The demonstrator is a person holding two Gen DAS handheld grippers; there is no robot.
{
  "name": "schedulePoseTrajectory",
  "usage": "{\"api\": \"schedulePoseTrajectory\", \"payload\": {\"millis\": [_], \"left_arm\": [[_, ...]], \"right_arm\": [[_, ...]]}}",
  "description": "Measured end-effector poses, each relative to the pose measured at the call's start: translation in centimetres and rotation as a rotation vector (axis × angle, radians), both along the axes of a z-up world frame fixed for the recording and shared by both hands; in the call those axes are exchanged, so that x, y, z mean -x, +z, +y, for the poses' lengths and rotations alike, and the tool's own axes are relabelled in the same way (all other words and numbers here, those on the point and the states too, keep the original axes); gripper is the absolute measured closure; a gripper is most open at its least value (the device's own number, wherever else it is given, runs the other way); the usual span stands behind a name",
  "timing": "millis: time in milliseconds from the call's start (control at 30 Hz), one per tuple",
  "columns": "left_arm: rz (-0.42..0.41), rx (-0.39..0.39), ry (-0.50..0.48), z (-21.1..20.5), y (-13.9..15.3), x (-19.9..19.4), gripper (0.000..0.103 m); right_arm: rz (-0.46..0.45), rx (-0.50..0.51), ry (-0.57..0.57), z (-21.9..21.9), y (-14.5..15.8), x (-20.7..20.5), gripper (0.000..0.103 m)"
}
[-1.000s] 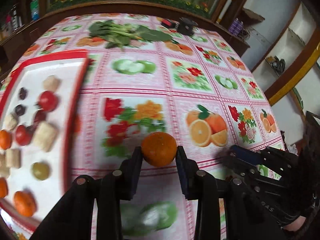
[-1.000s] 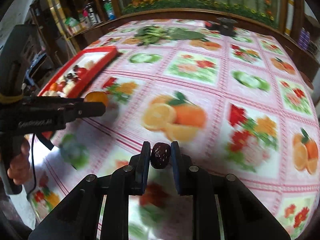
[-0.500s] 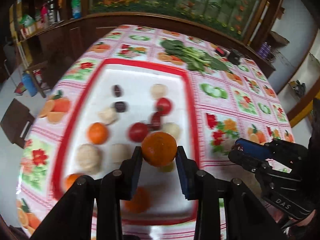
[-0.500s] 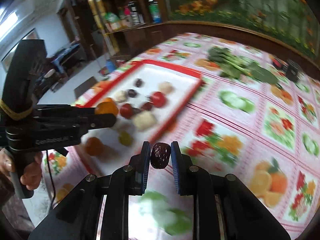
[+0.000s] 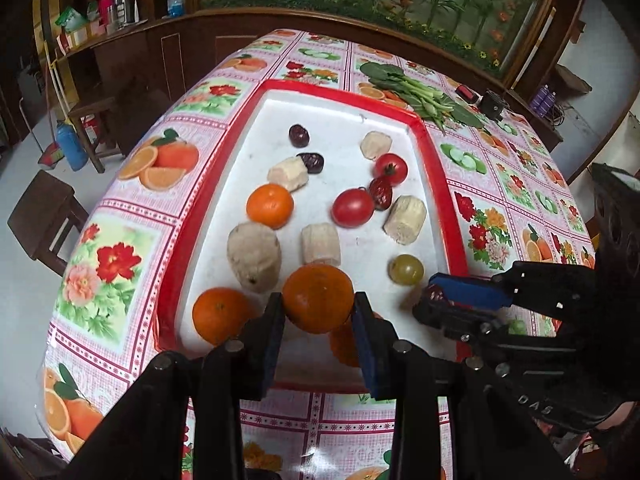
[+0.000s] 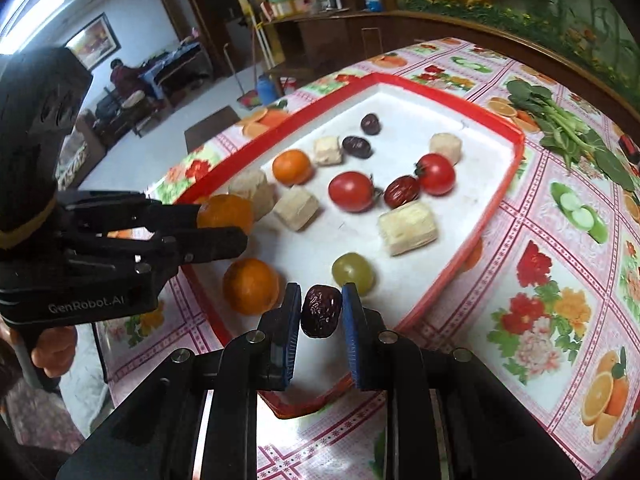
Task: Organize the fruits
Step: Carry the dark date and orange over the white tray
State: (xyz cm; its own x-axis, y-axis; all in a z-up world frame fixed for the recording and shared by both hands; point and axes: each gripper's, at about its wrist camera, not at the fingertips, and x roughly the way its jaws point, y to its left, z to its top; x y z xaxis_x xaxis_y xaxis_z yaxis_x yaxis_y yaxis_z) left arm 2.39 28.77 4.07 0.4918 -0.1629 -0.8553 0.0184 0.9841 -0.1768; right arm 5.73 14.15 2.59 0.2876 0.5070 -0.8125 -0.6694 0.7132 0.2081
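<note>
My left gripper [image 5: 318, 308] is shut on an orange mandarin [image 5: 318, 298] and hangs over the near end of a white tray with a red rim [image 5: 436, 168]. My right gripper [image 6: 320, 312] is shut on a dark red date [image 6: 321, 311] above the tray's [image 6: 498, 196] near corner. In the left wrist view the right gripper [image 5: 436, 300] comes in from the right with the date between its tips. The right wrist view shows the left gripper [image 6: 224, 224] at the left, with the mandarin [image 6: 226, 212] in it. On the tray lie mandarins, tomatoes [image 5: 353, 208], dates, pale cut chunks and a green grape [image 5: 406, 269].
The tray sits on a table under a flowered cloth [image 5: 512, 184]. Leafy greens [image 5: 420, 96] and a small black box [image 5: 494, 106] lie past the tray's far end. Wooden stools [image 5: 44, 220] stand on the floor left of the table. A person sits far off [image 6: 124, 76].
Both grippers have swept left across the table from the bare cloth to above the tray, each still holding its fruit. The tray now fills the middle of both views.
</note>
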Motion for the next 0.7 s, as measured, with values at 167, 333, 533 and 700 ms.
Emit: {"api": "schedulePoseTrajectory", "payload": {"millis": [167, 333, 533, 700], "left_arm": [[0.006, 0.017, 0.001, 0.1, -0.6, -0.1, 0.066], [0.02, 0.058, 0.02, 0.6, -0.8, -0.5, 0.066], [0.055, 0.116, 0.065, 1.5, -1.4, -1.8, 0.065], [0.105, 0.166, 0.1, 2.0, -2.0, -2.8, 0.065]], "right_arm": [[0.01, 0.02, -0.018, -0.1, -0.8, -0.5, 0.083], [0.0, 0.038, -0.022, 0.2, -1.2, -1.2, 0.083], [-0.017, 0.053, -0.031, 0.3, -1.4, -2.0, 0.083], [-0.027, 0.062, -0.029, 0.3, -1.4, -2.0, 0.083]]}}
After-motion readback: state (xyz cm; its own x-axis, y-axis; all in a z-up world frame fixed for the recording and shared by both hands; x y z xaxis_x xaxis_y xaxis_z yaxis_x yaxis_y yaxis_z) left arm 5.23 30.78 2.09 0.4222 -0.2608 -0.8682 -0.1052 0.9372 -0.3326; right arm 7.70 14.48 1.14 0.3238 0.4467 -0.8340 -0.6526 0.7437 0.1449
